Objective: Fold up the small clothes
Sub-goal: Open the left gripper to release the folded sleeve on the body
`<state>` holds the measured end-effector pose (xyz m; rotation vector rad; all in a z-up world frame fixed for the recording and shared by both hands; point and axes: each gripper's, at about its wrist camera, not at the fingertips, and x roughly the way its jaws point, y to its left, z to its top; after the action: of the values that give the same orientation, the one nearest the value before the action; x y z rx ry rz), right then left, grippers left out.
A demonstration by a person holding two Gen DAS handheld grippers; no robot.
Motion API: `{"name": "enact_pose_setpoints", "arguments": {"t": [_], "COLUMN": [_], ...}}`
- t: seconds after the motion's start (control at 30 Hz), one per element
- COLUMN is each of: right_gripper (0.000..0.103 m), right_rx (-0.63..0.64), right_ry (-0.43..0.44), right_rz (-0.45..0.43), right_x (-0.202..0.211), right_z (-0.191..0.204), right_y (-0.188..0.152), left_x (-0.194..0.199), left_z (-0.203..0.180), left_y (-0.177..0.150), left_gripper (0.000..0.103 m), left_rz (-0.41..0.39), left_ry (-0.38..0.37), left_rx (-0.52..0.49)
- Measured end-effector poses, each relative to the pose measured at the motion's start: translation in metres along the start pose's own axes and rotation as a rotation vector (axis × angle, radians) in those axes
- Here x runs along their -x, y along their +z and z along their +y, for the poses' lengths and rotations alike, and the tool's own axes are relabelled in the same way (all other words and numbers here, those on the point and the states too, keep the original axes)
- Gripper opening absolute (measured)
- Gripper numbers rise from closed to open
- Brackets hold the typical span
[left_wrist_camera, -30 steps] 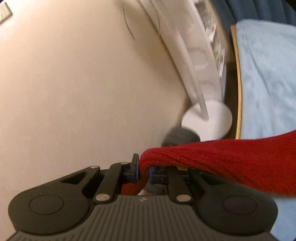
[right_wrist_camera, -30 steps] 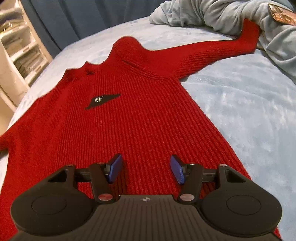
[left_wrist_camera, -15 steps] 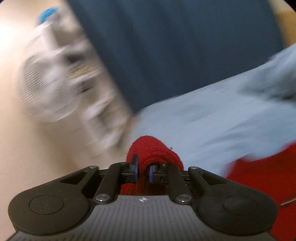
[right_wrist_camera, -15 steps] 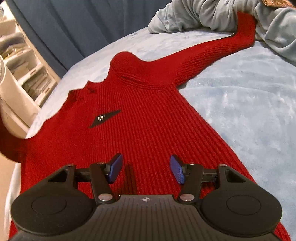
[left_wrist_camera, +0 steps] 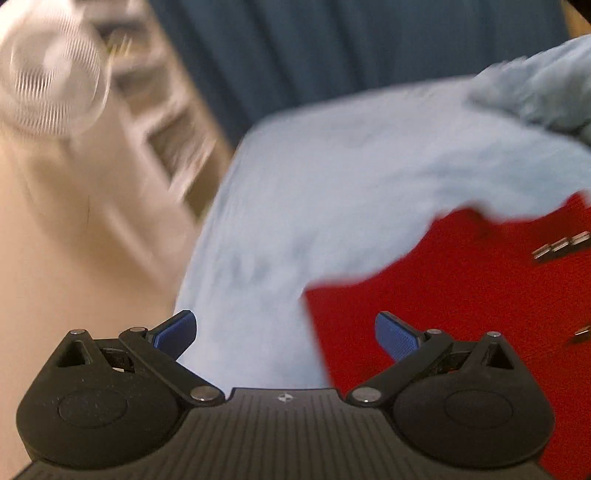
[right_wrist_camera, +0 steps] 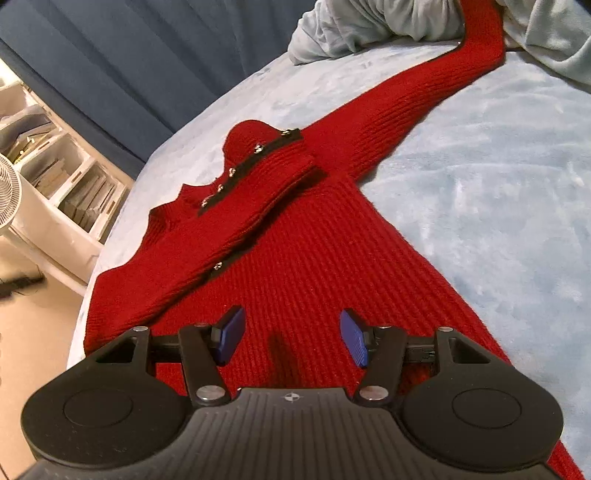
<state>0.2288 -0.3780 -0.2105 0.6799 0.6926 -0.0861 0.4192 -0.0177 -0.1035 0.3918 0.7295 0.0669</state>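
Observation:
A red knit sweater [right_wrist_camera: 303, 258] lies flat on the light blue blanket [right_wrist_camera: 480, 177]. Its left sleeve [right_wrist_camera: 236, 206], with a black buttoned strip, is folded across the chest. The other sleeve [right_wrist_camera: 413, 99] stretches out to the far right. My right gripper [right_wrist_camera: 290, 338] is open and empty, low over the sweater's body. My left gripper [left_wrist_camera: 284, 332] is open and empty above the blanket [left_wrist_camera: 332, 184], beside the sweater's left edge [left_wrist_camera: 461, 295]. The left wrist view is blurred.
A rumpled pale blue cover [right_wrist_camera: 388, 22] is heaped at the far end of the bed. White shelves with books [right_wrist_camera: 62, 184] and a white fan [right_wrist_camera: 7, 192] stand left of the bed. A dark blue curtain [right_wrist_camera: 147, 55] hangs behind.
My left gripper carried the red sleeve up and over the sweater, then opened and let it go. The sleeve now lies folded across the chest. My right gripper stayed open.

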Motion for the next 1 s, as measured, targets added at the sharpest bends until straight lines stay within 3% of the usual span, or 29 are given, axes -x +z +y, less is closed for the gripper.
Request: {"name": "enact_pose_setpoints", "arguments": {"t": [0.13,0.3,0.33,0.37,0.4,0.47,0.5,0.6,0.73,0.77,0.8,0.87,0.93,1.0], "right_gripper": [0.06,0.06,0.06,0.06,0.06,0.059,0.059,0.059,0.059,0.059,0.059,0.059,0.059,0.059], "right_rx": [-0.014,0.001,0.005,0.005,0.005,0.002,-0.004,-0.023,-0.022,-0.023,-0.023,-0.023,-0.026,-0.032], "right_ry": [-0.031,-0.03,-0.03,-0.03,-0.029,-0.027,-0.025,-0.017,-0.016,-0.016,-0.016,-0.016,-0.015,-0.014], "right_rz": [0.0,0.003,0.003,0.004,0.003,0.002,0.001,0.004,0.008,0.009,0.009,0.009,0.009,0.004], "right_x": [-0.004,-0.008,-0.008,-0.009,-0.008,-0.008,-0.008,-0.007,-0.007,-0.007,-0.007,-0.007,-0.007,-0.006], "right_z": [-0.004,-0.005,-0.005,-0.005,-0.005,-0.006,-0.007,-0.009,-0.009,-0.009,-0.009,-0.009,-0.009,-0.01], "right_y": [0.001,0.0,0.0,0.0,0.0,0.002,0.002,0.003,0.003,0.003,0.003,0.003,0.003,0.004], "left_x": [-0.05,-0.078,-0.081,-0.081,-0.086,-0.092,-0.09,-0.102,-0.107,-0.107,-0.105,-0.1,-0.088,-0.079], "left_z": [0.0,-0.032,-0.037,-0.039,-0.042,-0.033,-0.017,0.016,0.014,0.01,0.005,-0.001,-0.003,-0.003], "left_y": [-0.016,-0.017,-0.014,-0.013,-0.01,0.0,0.0,-0.008,-0.017,-0.016,-0.014,-0.012,-0.013,-0.015], "left_gripper": [0.103,0.099,0.091,0.052,0.033,0.021,0.021,0.021,0.027,0.042,0.068,0.103,0.103,0.103], "left_rz": [0.196,0.243,0.235,0.225,0.231,0.216,0.211,0.236,0.237,0.232,0.225,0.205,0.145,0.131], "left_ry": [-0.136,-0.144,-0.149,-0.15,-0.131,-0.129,-0.155,-0.133,-0.124,-0.103,-0.072,-0.001,0.074,0.085], "left_rx": [0.098,0.066,0.066,0.06,0.039,0.072,0.148,0.256,0.208,0.193,0.166,0.117,0.086,0.066]}}
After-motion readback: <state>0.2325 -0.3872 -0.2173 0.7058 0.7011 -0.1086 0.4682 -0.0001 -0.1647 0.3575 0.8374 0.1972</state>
